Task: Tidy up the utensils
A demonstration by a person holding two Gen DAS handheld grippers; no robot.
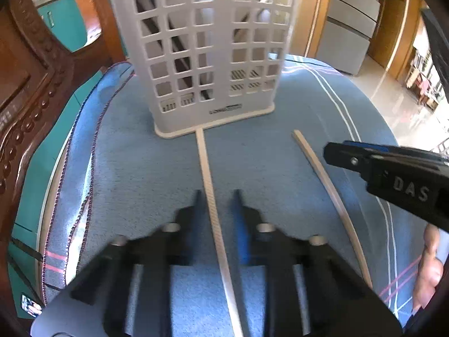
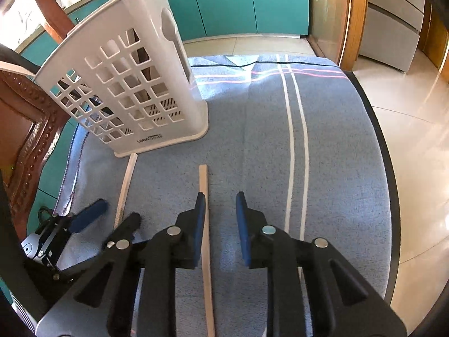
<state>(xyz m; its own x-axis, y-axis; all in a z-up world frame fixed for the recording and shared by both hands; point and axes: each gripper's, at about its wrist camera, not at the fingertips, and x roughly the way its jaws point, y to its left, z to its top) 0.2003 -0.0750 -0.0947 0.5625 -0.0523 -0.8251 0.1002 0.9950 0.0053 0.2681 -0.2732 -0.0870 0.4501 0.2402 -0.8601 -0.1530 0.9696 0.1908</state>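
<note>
A white slotted utensil holder [image 1: 207, 53] stands upright on a blue towel [image 1: 140, 168]; it also shows in the right wrist view [image 2: 132, 90]. Two pale chopsticks lie on the towel in front of it. My left gripper [image 1: 217, 196] is open and straddles the left chopstick [image 1: 209, 185], whose far end touches the holder's base. My right gripper [image 2: 220, 199] is open around the right chopstick [image 2: 204, 196], which lies close to its left finger. The right gripper shows in the left wrist view [image 1: 336, 154], beside that chopstick [image 1: 322, 174]. The left gripper [image 2: 106, 213] and its chopstick [image 2: 125, 191] show in the right wrist view.
A carved wooden chair back [image 1: 33, 90] stands at the left. Teal cabinets [image 2: 238, 2] lie beyond the table. The table's dark edge [image 2: 384, 168] runs along the right, with tiled floor [image 2: 415, 140] past it.
</note>
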